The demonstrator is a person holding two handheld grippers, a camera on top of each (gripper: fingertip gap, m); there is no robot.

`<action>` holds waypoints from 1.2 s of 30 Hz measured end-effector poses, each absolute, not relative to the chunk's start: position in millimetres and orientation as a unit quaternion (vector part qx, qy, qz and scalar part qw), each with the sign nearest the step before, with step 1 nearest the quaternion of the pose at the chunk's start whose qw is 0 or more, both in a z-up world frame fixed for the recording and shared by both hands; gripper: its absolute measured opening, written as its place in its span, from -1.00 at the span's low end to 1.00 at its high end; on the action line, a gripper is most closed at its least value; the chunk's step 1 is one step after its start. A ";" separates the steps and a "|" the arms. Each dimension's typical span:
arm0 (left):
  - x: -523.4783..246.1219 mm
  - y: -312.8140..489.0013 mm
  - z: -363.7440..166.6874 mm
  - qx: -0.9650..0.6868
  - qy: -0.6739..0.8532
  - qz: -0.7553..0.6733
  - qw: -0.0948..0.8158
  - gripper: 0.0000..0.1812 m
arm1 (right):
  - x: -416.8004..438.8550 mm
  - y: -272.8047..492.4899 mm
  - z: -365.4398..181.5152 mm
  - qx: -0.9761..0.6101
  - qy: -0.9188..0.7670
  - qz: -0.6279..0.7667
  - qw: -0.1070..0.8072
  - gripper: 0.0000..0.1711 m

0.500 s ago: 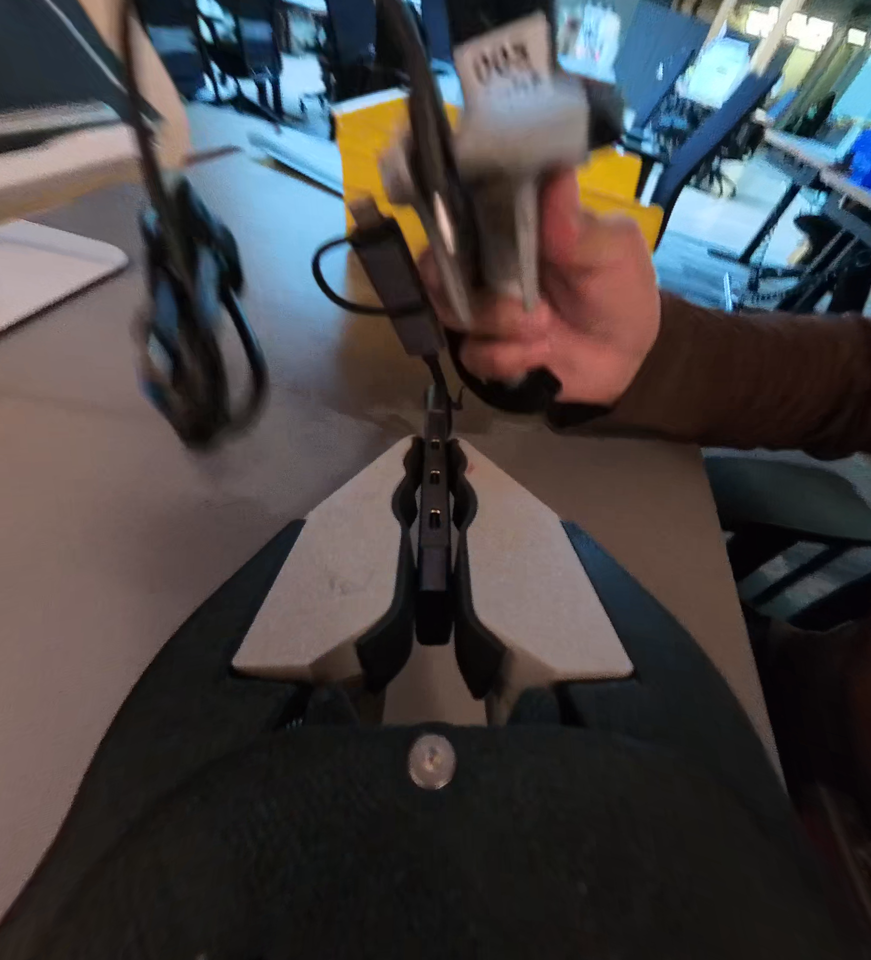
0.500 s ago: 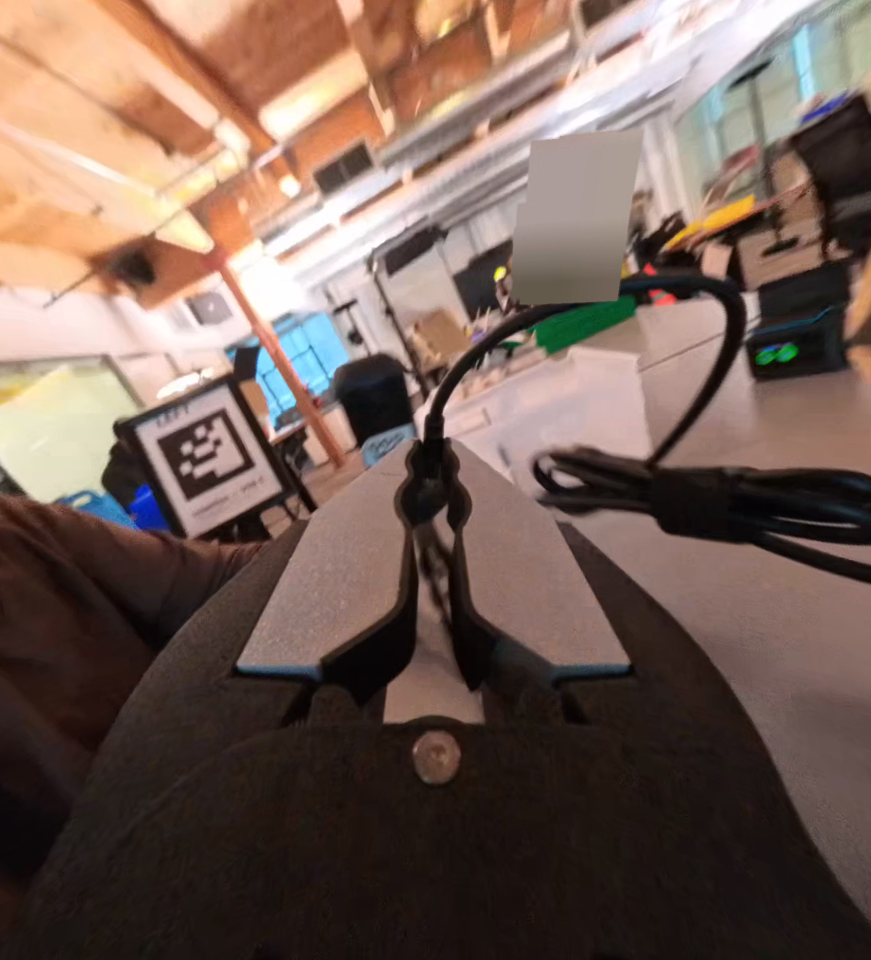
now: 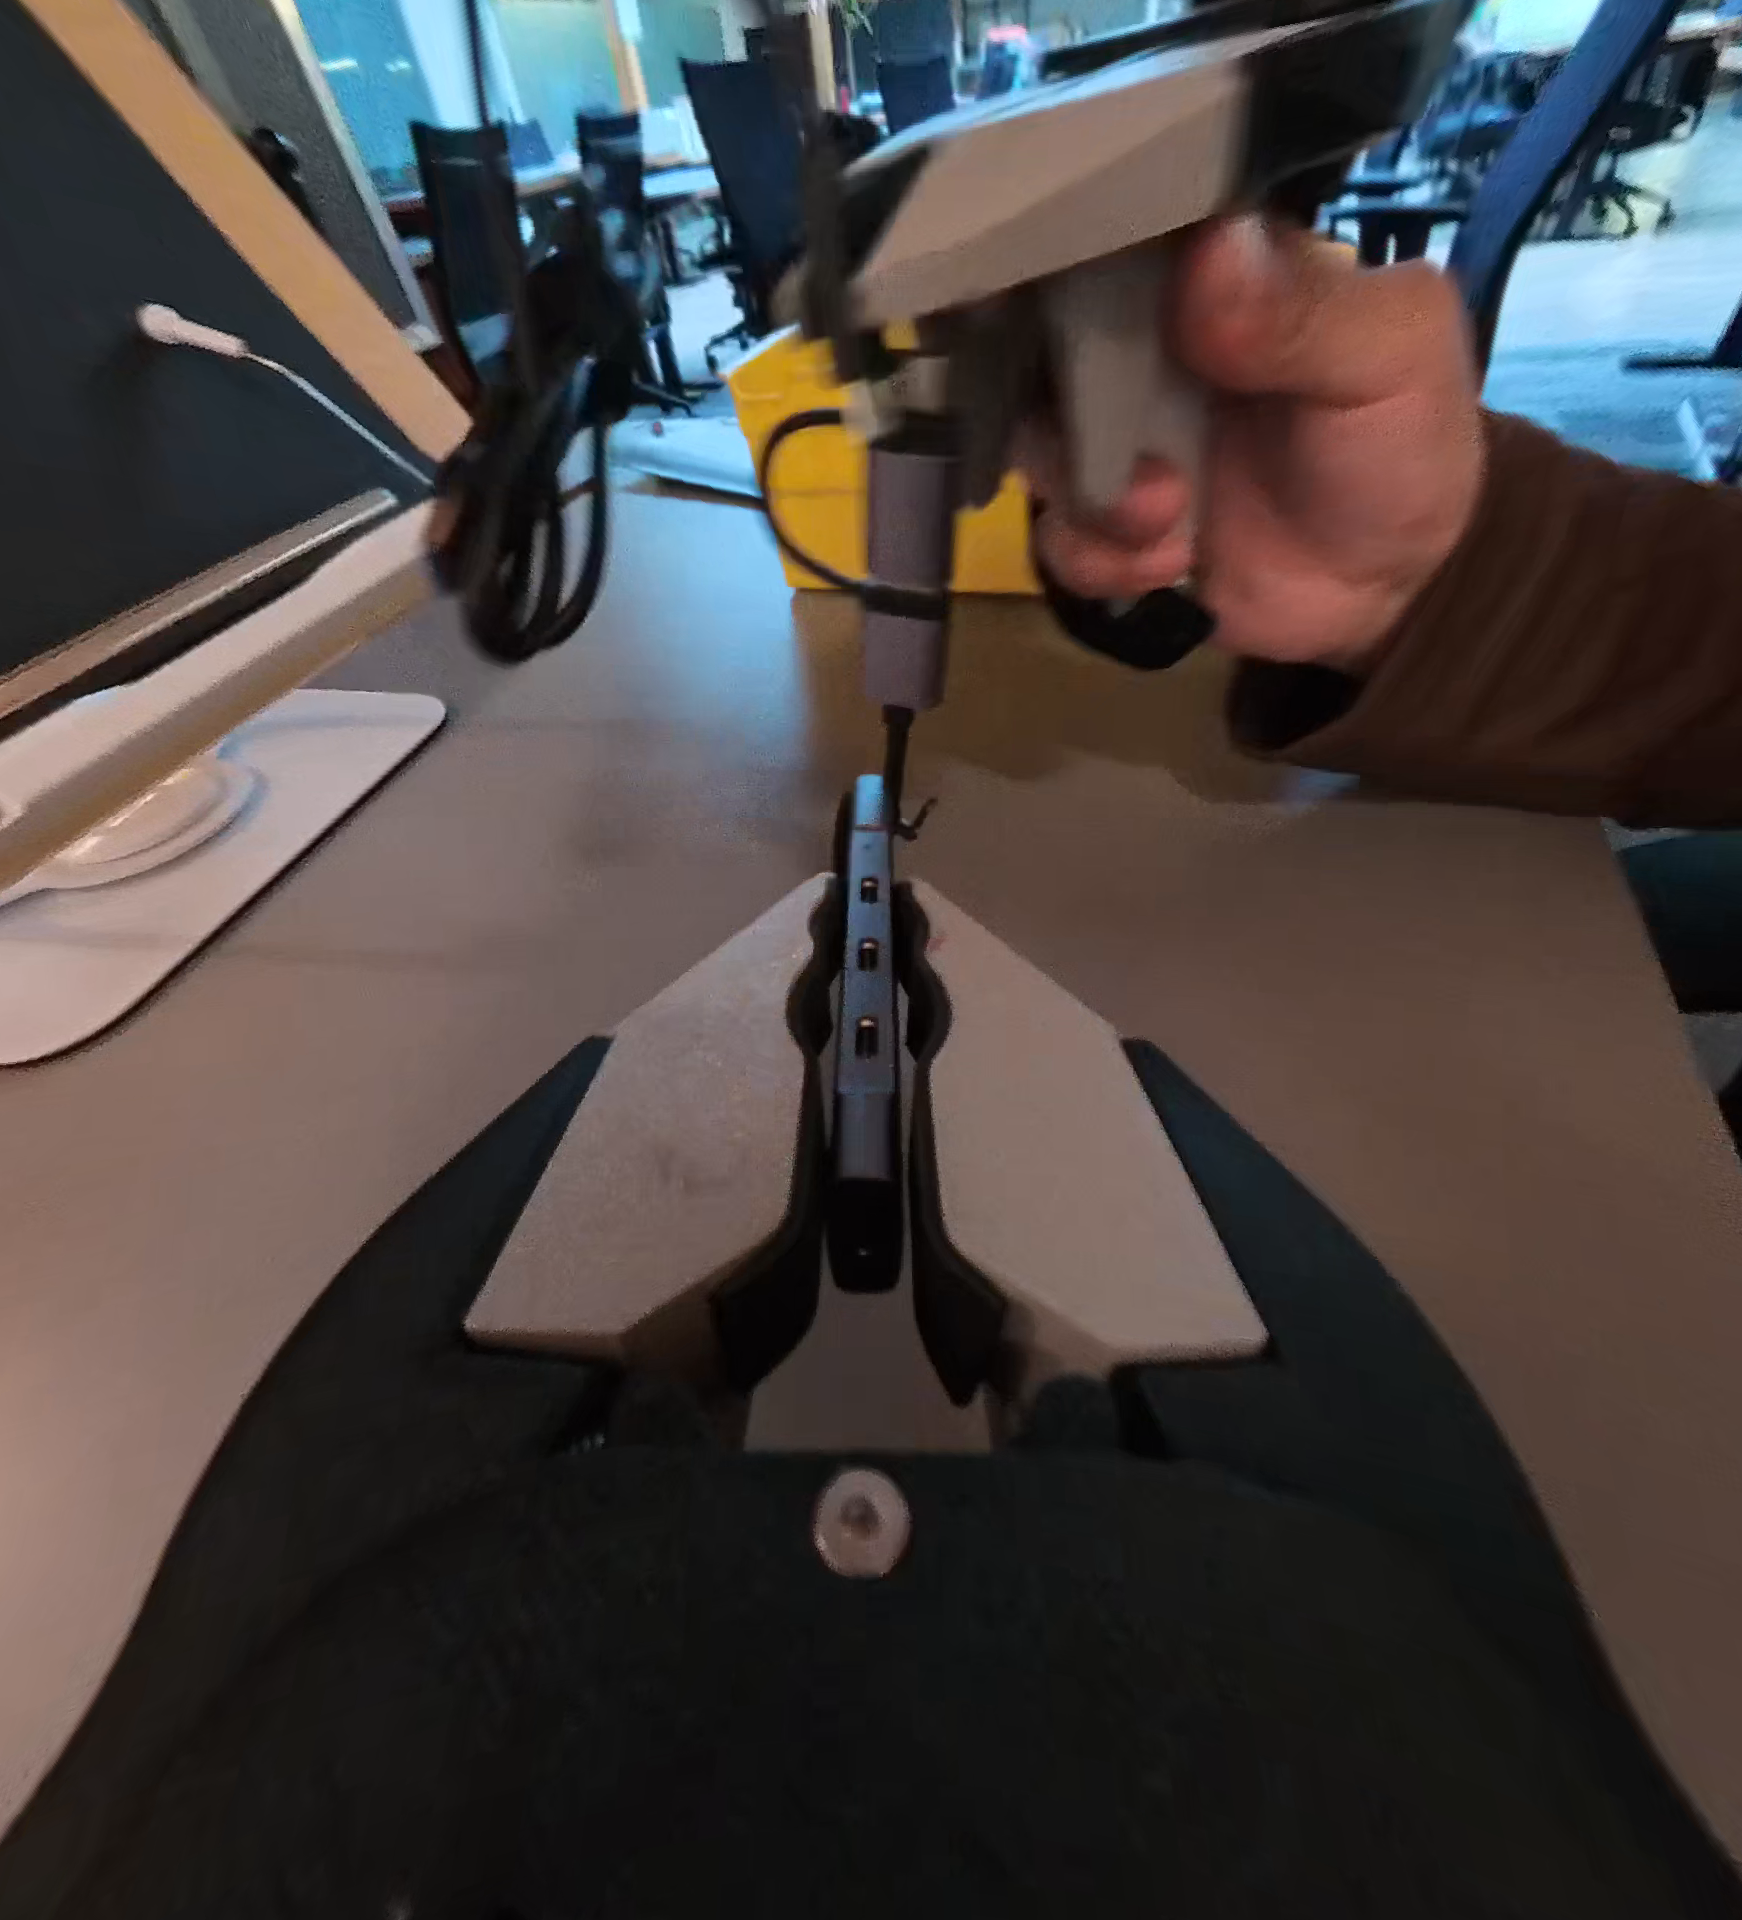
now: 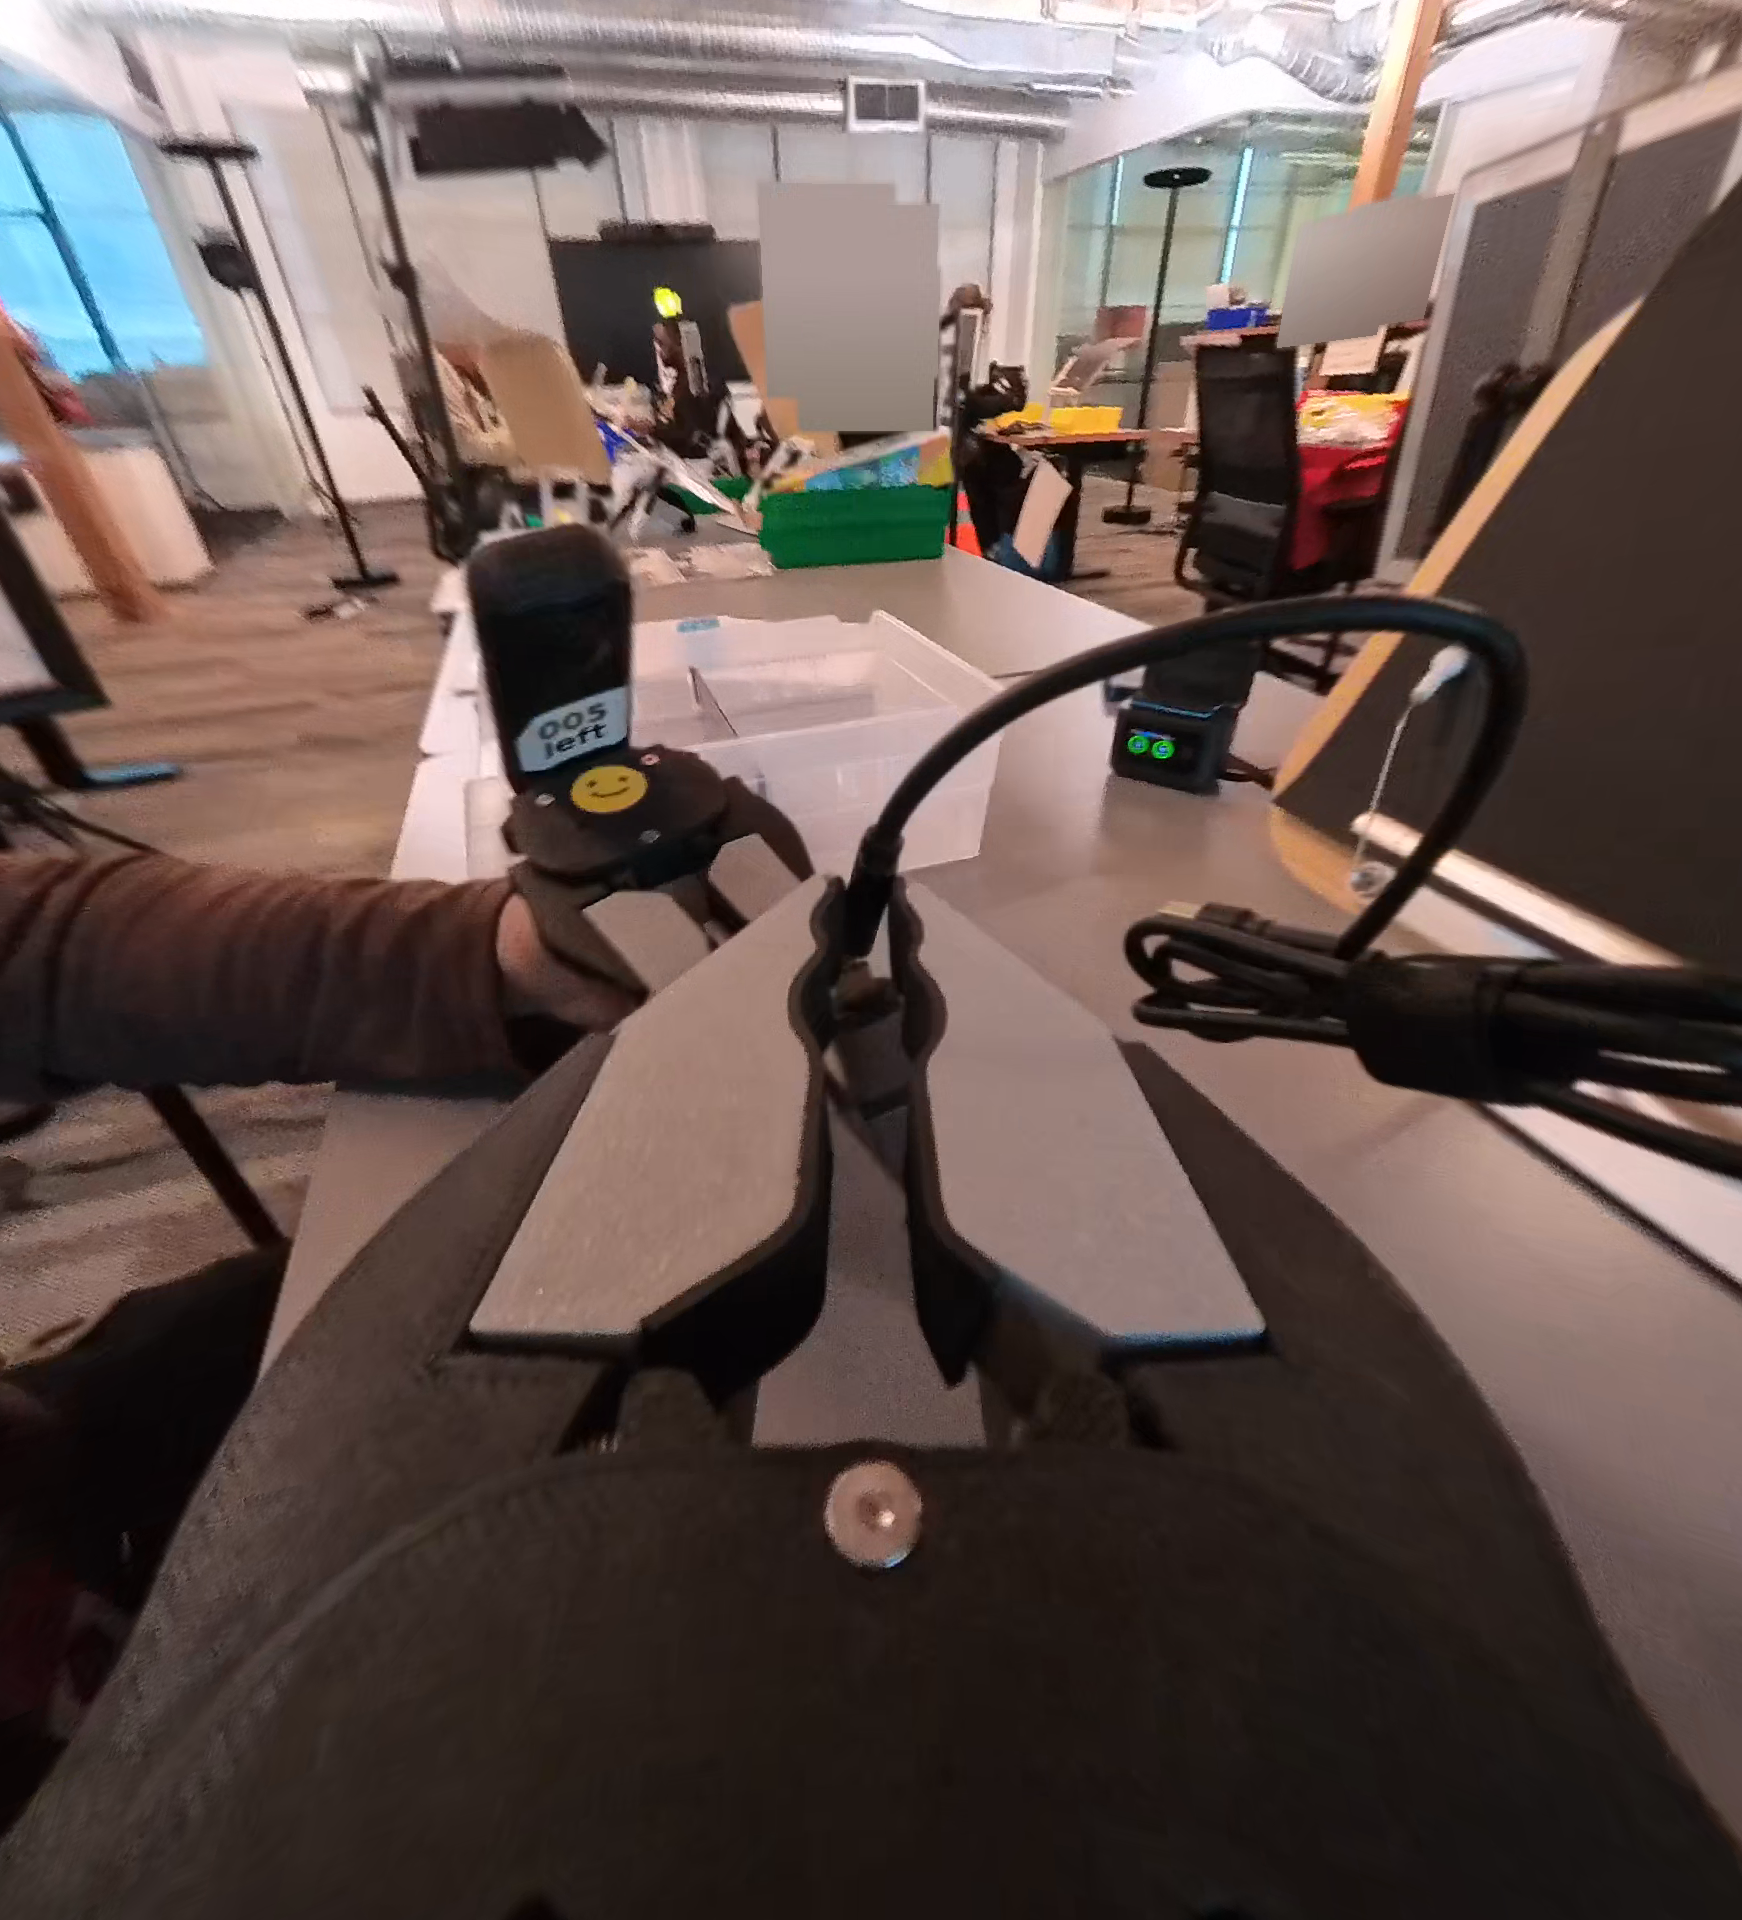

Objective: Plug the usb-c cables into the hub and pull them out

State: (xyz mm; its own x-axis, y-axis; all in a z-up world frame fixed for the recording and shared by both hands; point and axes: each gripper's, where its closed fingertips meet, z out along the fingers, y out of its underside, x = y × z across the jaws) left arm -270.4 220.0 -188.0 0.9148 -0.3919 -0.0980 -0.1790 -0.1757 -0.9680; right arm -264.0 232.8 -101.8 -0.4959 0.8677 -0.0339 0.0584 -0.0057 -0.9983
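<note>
The hub (image 3: 865, 1049), a slim grey bar with 3 small ports showing along its upper edge, stands on its narrow side between the fingers of the left gripper (image 3: 867, 904), which is pinched tight on it above the table (image 3: 327, 1091). A thin black lead (image 3: 896, 748) runs from the hub's far end up to a grey adapter (image 3: 906, 566) that hangs just under the right gripper (image 3: 846, 343). In the right wrist view, the right gripper (image 4: 865, 914) is pressed together on the plug end of a black cable (image 4: 1210, 665); the plug itself is hidden between the fingers. The cable arcs up and right, then drops to a tied bundle (image 4: 1469, 1008) hanging beside the gripper. That bundle (image 3: 524, 499) is blurred in the left wrist view. A monitor (image 3: 67, 395) on a white base (image 3: 171, 862) stands left of the hub, and a yellow bin (image 3: 815, 457) sits beyond it. A clear tray (image 4: 815, 707) lies farther along the table.
</note>
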 end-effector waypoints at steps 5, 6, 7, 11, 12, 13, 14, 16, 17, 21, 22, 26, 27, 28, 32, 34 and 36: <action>-287.3 218.1 -182.7 -0.760 0.147 -0.094 0.625 -0.93 | -190.0 250.8 -58.3 -0.379 -0.650 0.510 0.417 -0.95; -289.2 217.9 -181.2 -0.760 0.141 -0.096 0.627 -0.93 | -171.0 263.0 -47.0 -0.392 -0.649 0.488 0.432 -0.95; -290.0 217.6 -179.6 -0.759 0.136 -0.099 0.629 -0.93 | -151.4 277.5 -36.2 -0.409 -0.647 0.466 0.445 -0.95; -288.3 216.4 -175.8 -0.755 0.138 -0.102 0.633 -0.93 | -74.8 349.3 -20.2 -0.515 -0.637 0.346 0.456 -0.96; -287.4 216.4 -176.2 -0.755 0.139 -0.102 0.633 -0.93 | -57.9 364.6 -28.4 -0.550 -0.641 0.316 0.432 -0.95; -285.8 216.6 -176.6 -0.755 0.143 -0.102 0.632 -0.93 | -42.7 377.7 -41.3 -0.585 -0.645 0.288 0.398 -0.95; -283.5 216.5 -177.1 -0.755 0.148 -0.102 0.631 -0.93 | -29.3 390.4 -57.7 -0.620 -0.646 0.260 0.361 -0.95; -276.4 215.8 -177.5 -0.752 0.165 -0.103 0.630 -0.93 | -8.5 412.9 -98.3 -0.686 -0.636 0.203 0.287 -0.93; -271.6 215.0 -177.5 -0.749 0.178 -0.103 0.630 -0.93 | 0.3 420.3 -122.0 -0.719 -0.627 0.177 0.242 -0.90; -256.3 211.6 -182.5 -0.744 0.222 -0.097 0.623 -0.93 | 15.4 435.4 -186.3 -0.776 -0.610 0.091 0.136 -0.73; -254.4 211.1 -184.4 -0.744 0.230 -0.094 0.620 -0.92 | 12.5 436.5 -188.4 -0.774 -0.612 0.085 0.139 -0.71; -249.9 208.9 -184.8 -0.737 0.242 -0.105 0.622 -0.93 | -19.1 418.2 -161.9 -0.733 -0.639 0.117 0.200 -0.67; -248.9 208.6 -183.5 -0.735 0.240 -0.113 0.623 -0.93 | -30.5 407.7 -153.4 -0.718 -0.649 0.134 0.212 -0.64; -247.8 208.0 -182.1 -0.733 0.239 -0.124 0.624 -0.93 | -44.5 392.1 -145.8 -0.698 -0.662 0.161 0.220 -0.62; -236.4 200.5 -172.8 -0.713 0.246 -0.187 0.630 -0.93 | -106.7 304.2 -131.9 -0.590 -0.726 0.283 0.212 -0.56; -227.8 192.9 -166.5 -0.694 0.259 -0.224 0.633 -0.93 | -134.6 264.7 -135.0 -0.543 -0.750 0.319 0.203 -0.57; -219.7 185.1 -161.0 -0.677 0.275 -0.254 0.634 -0.93 | -157.3 221.5 -140.1 -0.491 -0.770 0.369 0.173 -0.55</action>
State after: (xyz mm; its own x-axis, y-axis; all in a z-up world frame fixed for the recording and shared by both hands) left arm -219.7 185.1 -161.0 0.7196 -0.6944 -0.0046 -0.0506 -0.0459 -0.9977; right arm -157.3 221.5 -140.1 -0.4582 0.8836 -0.0965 0.6282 0.2451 -0.7384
